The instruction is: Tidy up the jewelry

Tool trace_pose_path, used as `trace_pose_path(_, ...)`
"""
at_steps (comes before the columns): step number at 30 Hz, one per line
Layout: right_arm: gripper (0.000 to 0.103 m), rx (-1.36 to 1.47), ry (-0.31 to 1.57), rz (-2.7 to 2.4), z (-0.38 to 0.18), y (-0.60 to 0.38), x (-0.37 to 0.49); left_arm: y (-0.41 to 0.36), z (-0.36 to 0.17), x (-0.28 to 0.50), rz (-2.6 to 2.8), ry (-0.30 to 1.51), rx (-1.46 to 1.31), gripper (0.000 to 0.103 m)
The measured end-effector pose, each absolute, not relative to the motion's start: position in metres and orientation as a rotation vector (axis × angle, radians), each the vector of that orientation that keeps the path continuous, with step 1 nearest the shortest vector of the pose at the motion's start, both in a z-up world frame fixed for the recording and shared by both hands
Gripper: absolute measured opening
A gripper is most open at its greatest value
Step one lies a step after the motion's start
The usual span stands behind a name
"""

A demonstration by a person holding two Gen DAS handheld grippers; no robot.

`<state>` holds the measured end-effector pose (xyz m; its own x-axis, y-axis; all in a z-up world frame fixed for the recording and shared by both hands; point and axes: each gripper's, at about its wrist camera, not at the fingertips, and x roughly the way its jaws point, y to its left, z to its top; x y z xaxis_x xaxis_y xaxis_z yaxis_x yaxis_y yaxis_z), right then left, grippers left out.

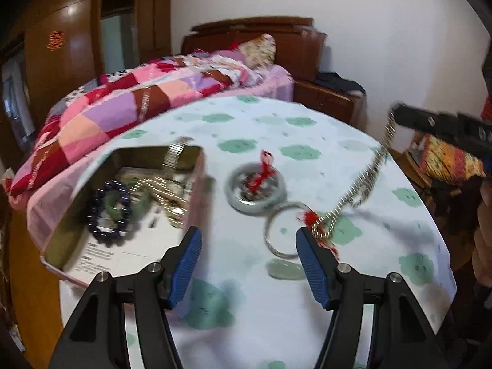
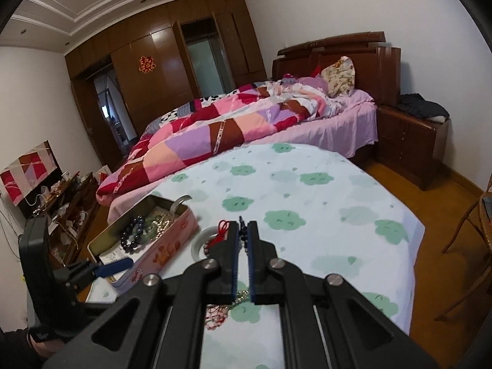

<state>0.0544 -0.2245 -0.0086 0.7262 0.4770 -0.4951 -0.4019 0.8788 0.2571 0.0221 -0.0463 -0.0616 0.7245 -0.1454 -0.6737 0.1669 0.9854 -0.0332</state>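
Observation:
An open pink tin [image 1: 123,215] sits on the table at the left, holding a dark bead bracelet [image 1: 109,212], a pearl strand and a metal watch band. My left gripper [image 1: 249,246] is open and empty above the table, beside the tin. A pale jade bangle [image 1: 255,189] with red string, a thin silver ring bangle [image 1: 281,230] and a green jade piece [image 1: 284,272] lie ahead of it. My right gripper [image 2: 243,230] is shut on a gold chain necklace [image 1: 363,181], lifted so it hangs down to a red tassel [image 1: 307,216]. The tin also shows in the right wrist view [image 2: 153,240].
The table wears a white cloth [image 2: 307,190] with green blotches. A bed with a pink patchwork quilt [image 2: 230,123] stands behind it, a wooden nightstand [image 2: 412,144] to the right, wardrobes behind. A wicker chair [image 2: 473,224] stands at the right.

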Motion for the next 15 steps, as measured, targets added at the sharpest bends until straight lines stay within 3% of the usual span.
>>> trace_pose_path(15, 0.007, 0.189, 0.602, 0.407, -0.014, -0.256, 0.070, -0.093, -0.082, 0.028, -0.336, 0.830, 0.112, 0.064)
